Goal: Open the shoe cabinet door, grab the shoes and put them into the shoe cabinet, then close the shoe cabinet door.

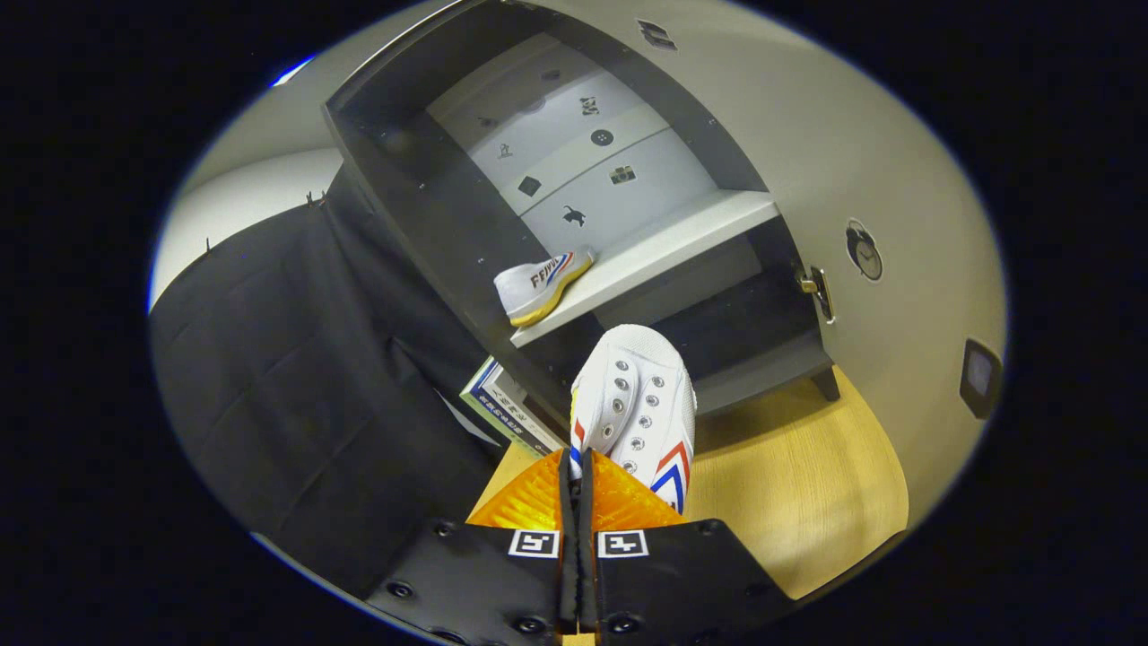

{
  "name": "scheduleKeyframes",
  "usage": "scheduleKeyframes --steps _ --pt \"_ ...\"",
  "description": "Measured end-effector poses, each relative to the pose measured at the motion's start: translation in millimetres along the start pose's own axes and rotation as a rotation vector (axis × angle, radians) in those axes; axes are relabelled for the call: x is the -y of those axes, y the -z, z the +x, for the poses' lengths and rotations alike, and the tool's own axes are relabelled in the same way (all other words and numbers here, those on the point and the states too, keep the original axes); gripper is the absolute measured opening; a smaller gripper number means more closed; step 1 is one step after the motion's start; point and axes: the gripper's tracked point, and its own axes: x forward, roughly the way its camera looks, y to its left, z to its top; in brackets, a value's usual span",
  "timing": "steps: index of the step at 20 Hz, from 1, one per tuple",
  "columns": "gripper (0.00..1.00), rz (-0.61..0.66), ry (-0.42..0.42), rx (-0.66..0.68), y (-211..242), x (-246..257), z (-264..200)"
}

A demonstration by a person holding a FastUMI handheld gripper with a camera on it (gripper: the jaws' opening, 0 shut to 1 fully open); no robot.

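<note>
My gripper [575,468] is shut on the collar edge of a white canvas shoe [637,404] with red and blue stripes. The shoe hangs toe-forward just ahead of the fingers, in front of the open shoe cabinet [430,206]. Its toe points at the front edge of the pale shelf [664,247]. A second matching white shoe [541,283] with a yellow sole lies on its side at the left end of that shelf. The cabinet door [897,179] stands swung open on the right, with a metal hinge [814,287] at its inner edge.
A wooden floor [807,484] lies under the shoe. A box with printed sides [502,404] sits at the cabinet's lower left corner. Black cloth [287,386] hangs to the left. Small stickers dot the cabinet's back panel [583,161] and the door.
</note>
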Motion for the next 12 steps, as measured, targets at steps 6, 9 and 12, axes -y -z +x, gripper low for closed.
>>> scheduleKeyframes --steps 6,9,12 --pt "0.02 -0.044 -0.02 0.085 -54.5 -12.1 29.9" --pt "0.02 -0.06 -0.053 0.111 -73.3 -25.7 43.4" --pt "0.02 -0.098 -0.066 0.122 -81.7 -39.4 57.5"
